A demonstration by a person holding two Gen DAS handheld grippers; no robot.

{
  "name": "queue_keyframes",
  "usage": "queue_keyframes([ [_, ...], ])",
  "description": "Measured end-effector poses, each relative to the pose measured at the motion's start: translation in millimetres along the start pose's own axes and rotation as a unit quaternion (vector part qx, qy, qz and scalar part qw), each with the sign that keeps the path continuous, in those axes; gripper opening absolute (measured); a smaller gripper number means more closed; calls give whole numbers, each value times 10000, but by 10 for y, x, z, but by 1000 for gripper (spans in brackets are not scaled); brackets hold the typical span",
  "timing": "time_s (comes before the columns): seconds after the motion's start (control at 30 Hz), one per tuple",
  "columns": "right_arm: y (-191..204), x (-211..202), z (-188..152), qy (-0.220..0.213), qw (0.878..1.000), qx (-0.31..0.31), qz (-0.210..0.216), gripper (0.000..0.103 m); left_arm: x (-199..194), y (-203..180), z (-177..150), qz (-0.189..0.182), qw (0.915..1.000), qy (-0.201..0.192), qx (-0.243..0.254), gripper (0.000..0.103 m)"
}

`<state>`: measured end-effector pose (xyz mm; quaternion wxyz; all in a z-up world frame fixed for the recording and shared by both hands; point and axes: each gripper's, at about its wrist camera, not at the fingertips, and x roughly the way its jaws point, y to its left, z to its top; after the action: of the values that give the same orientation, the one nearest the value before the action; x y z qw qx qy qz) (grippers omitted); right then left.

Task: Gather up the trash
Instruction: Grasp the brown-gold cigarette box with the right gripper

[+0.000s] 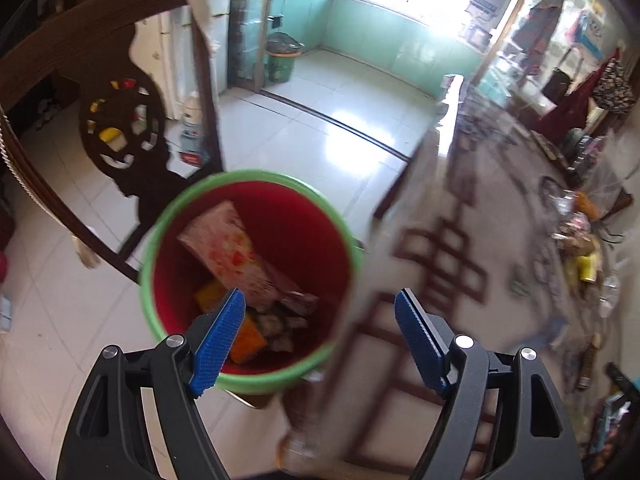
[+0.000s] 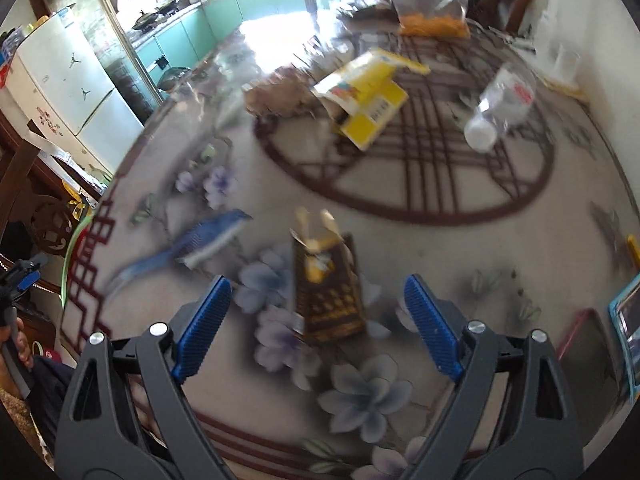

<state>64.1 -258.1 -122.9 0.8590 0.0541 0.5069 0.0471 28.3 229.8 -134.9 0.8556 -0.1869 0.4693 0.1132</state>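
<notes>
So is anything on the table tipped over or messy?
Yes. A clear plastic bottle lies on its side, a yellow box sits crooked with its flap open, and a small brown carton has its top torn open.

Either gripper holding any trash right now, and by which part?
Nothing is held. Left gripper is open above the bin; right gripper is open around the brown carton.
</notes>
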Motion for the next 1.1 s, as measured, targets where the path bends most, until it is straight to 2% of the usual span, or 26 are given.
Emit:
queue_keyframes([
  [0.13,-104,103,-53,176,9995,207,147,87,-83,-584,-118,-487,9981,89,369,74],
  [0.27,-99,160,-28,212,9993,245,174,87,-208,-1224,-125,-1026,9914,88,809,74],
  [0.47,-87,191,16,182,9993,270,186,87,-289,-2018,-159,-1479,9780,116,1470,74],
  [0.57,-67,246,17,246,9992,232,205,86,-280,-2336,-168,-1510,9729,69,1747,74],
  [0.67,-57,318,7,364,9983,255,377,71,-252,-2568,-174,-1537,9692,55,1921,74],
  [0.73,-56,362,3,440,9977,285,433,55,-203,-2709,-175,-1549,9670,76,2022,74],
  [0.8,-69,411,-12,516,9969,340,480,45,-144,-2824,-174,-1543,9655,115,2093,74],
  [0.97,-182,356,23,266,9951,653,696,41,-6,-3082,-186,-1538,9617,188,2260,74],
  [1.03,-267,319,44,130,9931,848,795,36,54,-3182,-196,-1515,9600,192,2345,74],
  [1.1,-359,274,52,-16,9896,1097,926,36,116,-3273,-200,-1490,9581,195,2438,74],
])
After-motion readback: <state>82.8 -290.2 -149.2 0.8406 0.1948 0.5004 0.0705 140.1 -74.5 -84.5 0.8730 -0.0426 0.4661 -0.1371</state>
